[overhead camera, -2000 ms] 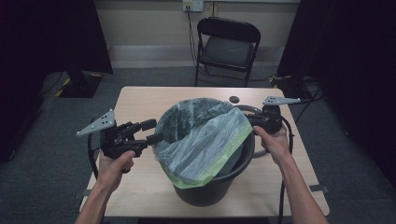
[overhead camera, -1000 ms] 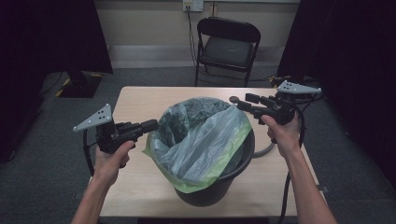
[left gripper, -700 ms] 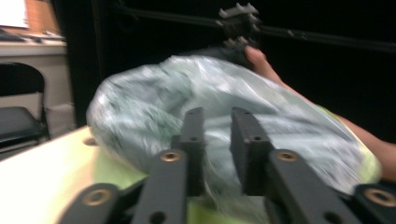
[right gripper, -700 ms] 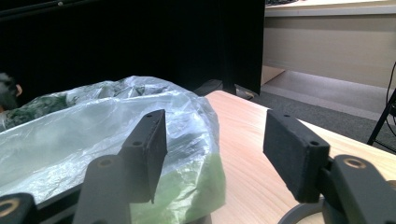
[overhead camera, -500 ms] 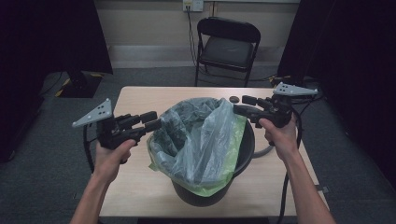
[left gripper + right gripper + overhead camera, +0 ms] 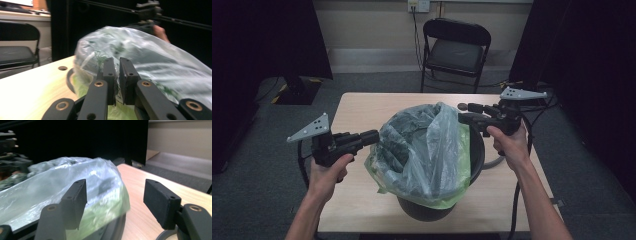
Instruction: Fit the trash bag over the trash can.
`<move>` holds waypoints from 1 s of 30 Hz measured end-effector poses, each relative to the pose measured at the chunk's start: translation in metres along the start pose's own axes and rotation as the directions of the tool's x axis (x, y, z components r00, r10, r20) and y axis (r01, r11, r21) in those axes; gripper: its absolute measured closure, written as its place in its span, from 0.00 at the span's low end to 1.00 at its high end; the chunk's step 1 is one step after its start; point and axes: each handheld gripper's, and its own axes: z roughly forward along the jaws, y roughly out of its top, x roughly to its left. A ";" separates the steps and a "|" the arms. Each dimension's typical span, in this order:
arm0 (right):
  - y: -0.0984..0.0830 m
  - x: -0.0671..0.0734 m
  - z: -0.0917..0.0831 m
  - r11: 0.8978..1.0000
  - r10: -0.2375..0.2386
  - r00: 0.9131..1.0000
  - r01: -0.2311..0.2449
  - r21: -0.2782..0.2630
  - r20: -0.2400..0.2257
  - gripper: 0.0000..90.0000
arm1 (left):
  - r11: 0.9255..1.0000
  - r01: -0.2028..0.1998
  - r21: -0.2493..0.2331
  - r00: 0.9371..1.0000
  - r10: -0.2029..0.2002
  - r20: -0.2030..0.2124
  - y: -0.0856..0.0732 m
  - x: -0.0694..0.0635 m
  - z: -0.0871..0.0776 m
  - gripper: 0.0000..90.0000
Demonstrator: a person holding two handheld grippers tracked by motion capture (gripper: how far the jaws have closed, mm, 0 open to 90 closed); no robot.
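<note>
Two hand-held grippers at bin bag (image 6: pixel 432 150), which sits in black bucket (image 6: pixel 477 150) mid-bench (image 6: pixel 357 107). Left hand-held gripper (image 6: pixel 371 136) has just been closing, pinching film at left edge. Right hand-held gripper (image 6: pixel 464 112) spread, has been widening, nothing between. Bag likely light, limp, slippery, tearable; grip bunched rim edge.

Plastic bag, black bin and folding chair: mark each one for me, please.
plastic bag (image 6: pixel 432 150), high view, on its clear bulging side.
black bin (image 6: pixel 476 150), high view, on its right rim.
folding chair (image 6: pixel 455 52), high view, on its seat.
</note>
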 end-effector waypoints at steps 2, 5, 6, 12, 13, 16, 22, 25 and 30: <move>0.002 -0.001 0.006 1.000 0.008 1.000 -0.008 0.018 -0.029 0.39 | 1.000 -0.006 0.008 0.999 0.006 0.035 -0.001 -0.003 -0.004 0.90; 0.005 0.000 0.013 0.999 0.012 0.999 -0.010 0.047 -0.049 0.43 | 0.999 -0.022 -0.049 1.000 0.022 0.017 -0.001 -0.005 -0.010 0.87; 0.006 0.001 0.017 0.998 0.007 0.998 -0.003 0.066 -0.059 0.44 | 0.998 -0.013 -0.062 1.000 0.013 0.005 0.000 -0.002 -0.010 0.82; 0.012 0.006 0.023 0.994 -0.016 1.000 0.015 0.108 0.011 0.69 | 0.998 0.029 -0.056 0.999 -0.031 -0.044 0.002 0.015 0.014 0.61; 0.013 0.006 0.022 0.995 -0.017 0.999 0.014 0.102 0.029 0.75 | 0.997 0.046 -0.056 0.998 -0.048 -0.046 0.001 0.016 0.019 0.57; 0.016 0.005 0.018 0.996 -0.023 0.997 0.016 0.093 0.071 0.92 | 0.998 0.050 -0.039 0.997 -0.052 -0.050 -0.004 0.014 0.026 0.51; 0.013 0.001 0.007 0.999 -0.010 0.997 0.006 0.045 0.074 1.00 | 0.998 0.045 -0.042 0.997 -0.048 -0.062 -0.010 -0.001 0.021 0.44; 0.010 -0.001 -0.001 0.999 -0.006 0.996 0.003 0.032 0.094 1.00 | 0.998 0.034 -0.045 0.998 -0.037 -0.056 -0.011 -0.006 0.016 0.44; -0.001 -0.010 -0.015 1.000 0.002 0.993 -0.005 0.023 0.121 1.00 | 0.998 0.037 -0.043 0.998 -0.039 -0.047 -0.011 -0.005 0.015 0.44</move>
